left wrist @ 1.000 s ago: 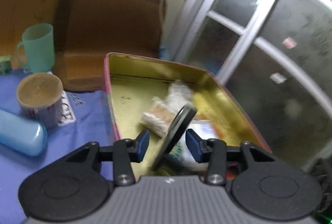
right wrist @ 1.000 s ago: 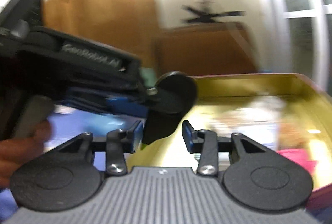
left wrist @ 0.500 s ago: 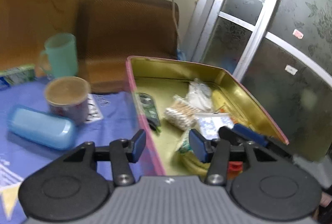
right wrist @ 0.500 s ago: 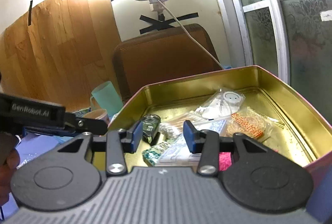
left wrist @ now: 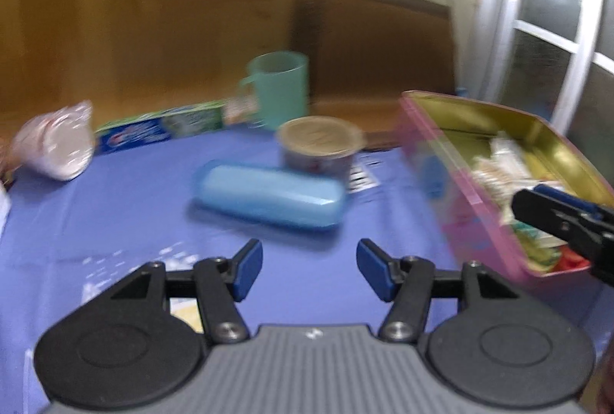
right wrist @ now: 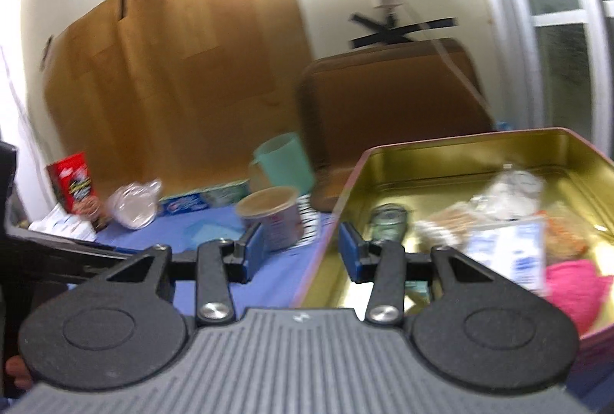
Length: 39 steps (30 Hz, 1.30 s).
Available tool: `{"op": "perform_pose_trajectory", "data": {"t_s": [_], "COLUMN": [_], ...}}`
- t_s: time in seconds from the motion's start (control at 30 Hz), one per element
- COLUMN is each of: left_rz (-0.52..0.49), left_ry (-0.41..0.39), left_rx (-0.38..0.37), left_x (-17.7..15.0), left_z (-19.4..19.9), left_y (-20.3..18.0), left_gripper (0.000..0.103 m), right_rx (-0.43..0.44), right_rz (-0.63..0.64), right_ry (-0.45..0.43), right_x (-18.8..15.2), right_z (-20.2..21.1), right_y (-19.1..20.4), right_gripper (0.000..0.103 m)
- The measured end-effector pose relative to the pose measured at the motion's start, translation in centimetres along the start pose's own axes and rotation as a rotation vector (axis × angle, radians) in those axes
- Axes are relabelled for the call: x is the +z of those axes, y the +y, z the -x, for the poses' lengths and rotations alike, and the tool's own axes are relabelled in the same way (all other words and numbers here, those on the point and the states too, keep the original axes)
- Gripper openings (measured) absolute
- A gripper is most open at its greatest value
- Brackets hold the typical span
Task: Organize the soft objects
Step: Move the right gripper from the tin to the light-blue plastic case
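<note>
Left gripper (left wrist: pixel 309 270) swings off the tin (left wrist: pixel 495 160) toward the blue case (left wrist: pixel 268 199), spread, empty; right gripper (right wrist: pixel 301 252) spread too. Next pick likely.

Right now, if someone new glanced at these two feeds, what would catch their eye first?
Probably the gold-lined pink tin on the right, open and crowded with small packets and a pink cloth. Next, the pale blue case lying on the blue tablecloth, in front of a lidded cup and a teal mug. Both the left gripper and right gripper are open and empty.
</note>
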<state>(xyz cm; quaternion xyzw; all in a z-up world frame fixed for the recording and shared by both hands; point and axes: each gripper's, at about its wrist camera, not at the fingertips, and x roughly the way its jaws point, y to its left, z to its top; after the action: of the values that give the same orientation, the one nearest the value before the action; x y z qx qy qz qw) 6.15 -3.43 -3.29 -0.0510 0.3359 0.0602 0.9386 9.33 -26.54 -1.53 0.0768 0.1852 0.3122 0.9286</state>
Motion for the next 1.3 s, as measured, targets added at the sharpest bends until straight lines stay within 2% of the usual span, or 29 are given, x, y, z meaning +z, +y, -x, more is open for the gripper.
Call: {"op": "perform_pose_trajectory", "data": {"t_s": [0.33, 0.53, 0.63, 0.73, 0.83, 0.93, 1.1, 1.3], "left_rz": [0.064, 0.097, 0.125, 0.118, 0.116, 0.111, 0.119, 0.120], "left_ry": [0.018, 0.026, 0.037, 0.022, 0.010, -0.008, -0.013, -0.015], "left_rx": [0.143, 0.220, 0.239, 0.271, 0.273, 0.286, 0.282, 0.281], "left_x": [-2.4, -3.2, -3.5, -3.8, -3.9, -4.1, -4.1, -4.1], "left_z": [-1.3, -2.5, -3.1, -3.3, -3.4, -3.6, -3.7, -3.7], "left_y": [6.7, 9.8, 11.2, 11.6, 11.8, 11.8, 12.0, 12.0], "left_gripper": [0.060, 0.063, 0.063, 0.070, 0.073, 0.080, 0.080, 0.081], "right_rx": [0.093, 0.123, 0.120, 0.102, 0.084, 0.065, 0.050, 0.081], "right_rz": [0.091, 0.133, 0.143, 0.130, 0.107, 0.083, 0.004, -0.062], "right_ry": [0.099, 0.163, 0.186, 0.201, 0.218, 0.235, 0.273, 0.300], "right_x": [-1.0, -1.3, -1.3, -1.2, -1.1, -1.1, -1.2, -1.2], "right_z": [-3.9, -6.8, -8.3, -9.7, -11.1, -12.5, -14.3, -15.5], "right_y": [5.4, 7.0, 7.2, 7.1, 6.7, 6.2, 5.1, 4.6], "right_gripper": [0.047, 0.048, 0.055, 0.062, 0.067, 0.077, 0.078, 0.078]}}
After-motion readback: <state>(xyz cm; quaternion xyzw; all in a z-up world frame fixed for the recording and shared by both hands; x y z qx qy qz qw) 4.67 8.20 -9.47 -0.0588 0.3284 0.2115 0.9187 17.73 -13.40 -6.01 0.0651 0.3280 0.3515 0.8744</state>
